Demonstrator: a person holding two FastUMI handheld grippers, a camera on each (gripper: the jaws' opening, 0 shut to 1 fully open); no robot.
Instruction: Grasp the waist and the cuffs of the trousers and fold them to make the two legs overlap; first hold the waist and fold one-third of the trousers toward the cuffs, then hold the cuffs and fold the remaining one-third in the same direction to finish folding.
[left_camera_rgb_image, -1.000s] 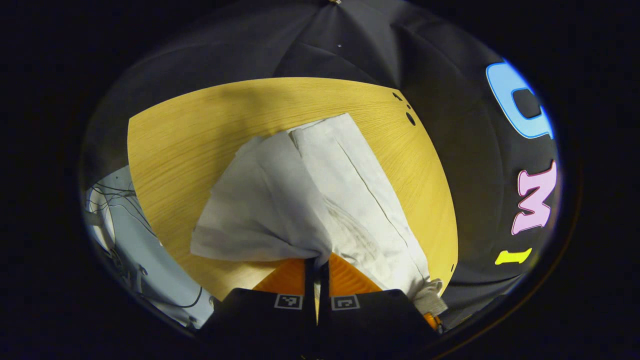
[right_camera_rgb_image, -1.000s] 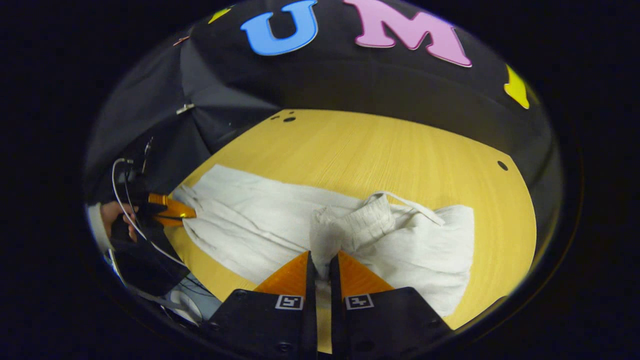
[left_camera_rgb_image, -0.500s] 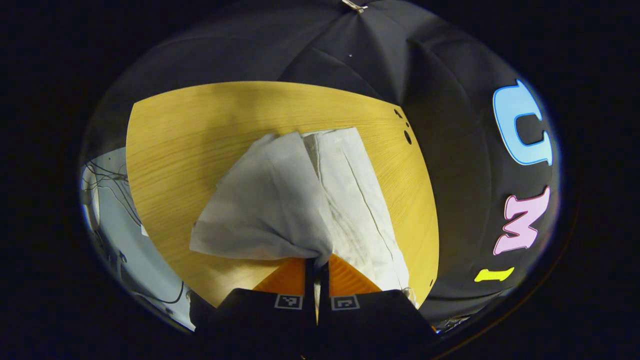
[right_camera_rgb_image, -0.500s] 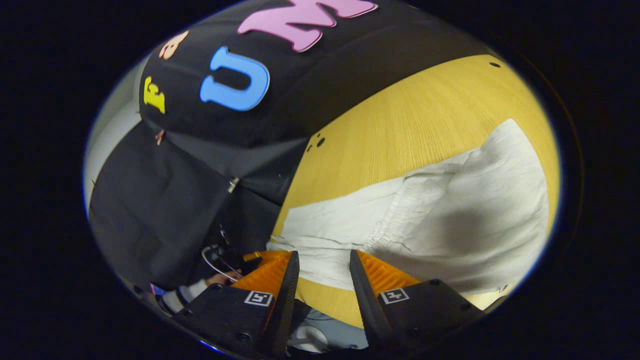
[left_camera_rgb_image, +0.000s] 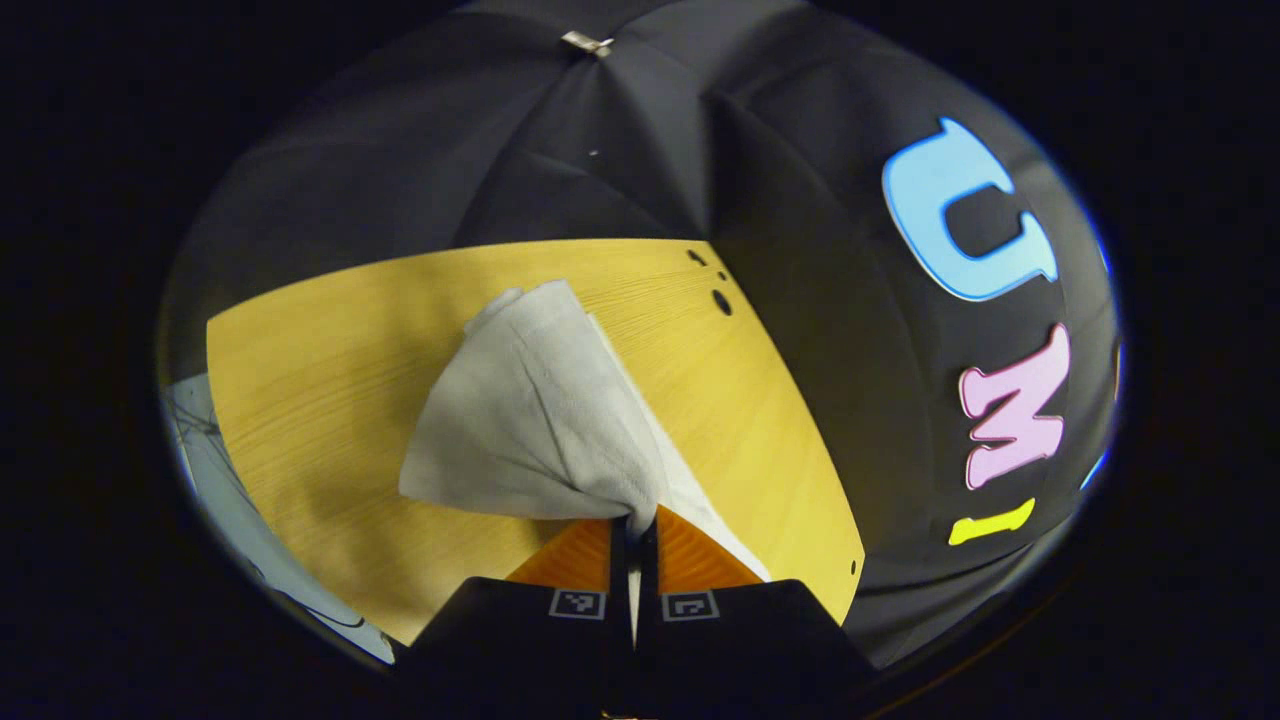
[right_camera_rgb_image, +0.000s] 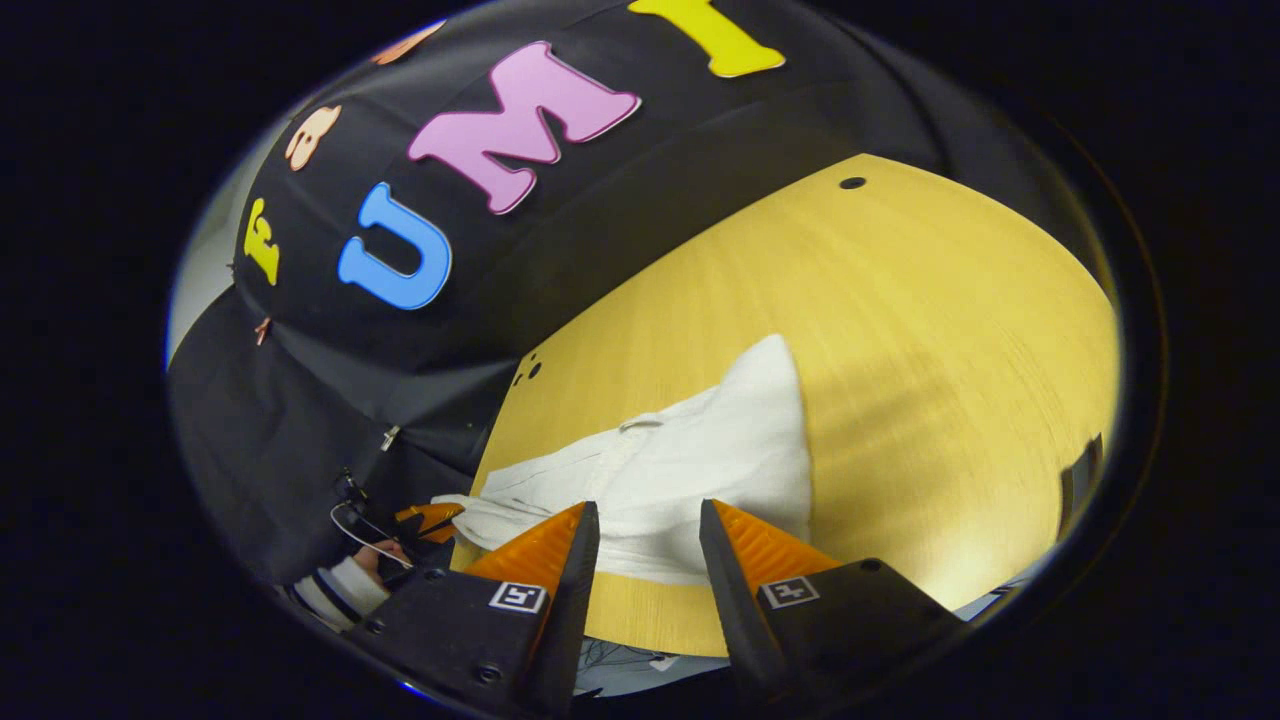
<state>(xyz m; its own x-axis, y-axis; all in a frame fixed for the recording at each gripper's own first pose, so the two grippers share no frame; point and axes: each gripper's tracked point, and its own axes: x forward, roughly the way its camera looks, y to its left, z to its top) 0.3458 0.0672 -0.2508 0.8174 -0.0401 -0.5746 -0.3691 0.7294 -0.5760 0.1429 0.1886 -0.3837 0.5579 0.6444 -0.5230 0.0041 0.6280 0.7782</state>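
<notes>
left claw (left_camera_rgb_image: 633, 528) pressed together on a bunch of the white trousers (left_camera_rgb_image: 540, 420), cloth pinched right at the fingertips and fanning up and leftward from there. looks like the cuff end, though hem detail too blurred to confirm. lifted flap hanging over the lower layer, whose edge runs off to the right just beside the right finger. yellow table (left_camera_rgb_image: 330, 400) open to the left of the flap and beyond it; far table edge meeting the black cloth wall (left_camera_rgb_image: 600, 150) ahead, a few small holes (left_camera_rgb_image: 720, 300) near that edge.

right claw (right_camera_rgb_image: 648, 525) spread wide, holding nothing, hovering above the near edge of the trousers (right_camera_rgb_image: 700, 470). garment lying just ahead of the fingertips as a short, thick, stacked shape, waistband seam visible toward the left. other claw (right_camera_rgb_image: 428, 520) and a hand (right_camera_rgb_image: 375, 553) with a striped sleeve (right_camera_rgb_image: 335, 590) off to the left, at the cloth's end.

judged progress: legs overlapped, waist third apparently laid over already given the released right claw and the compact pile; cuff third mid-fold, not yet set down. remaining: carry cuffs over the stack, lower, release, perhaps smooth.

room: broad bare table to the right of the right claw and beyond the trousers; near table edge directly under the right fingers, so little margin on that side; wall close on the left.
</notes>
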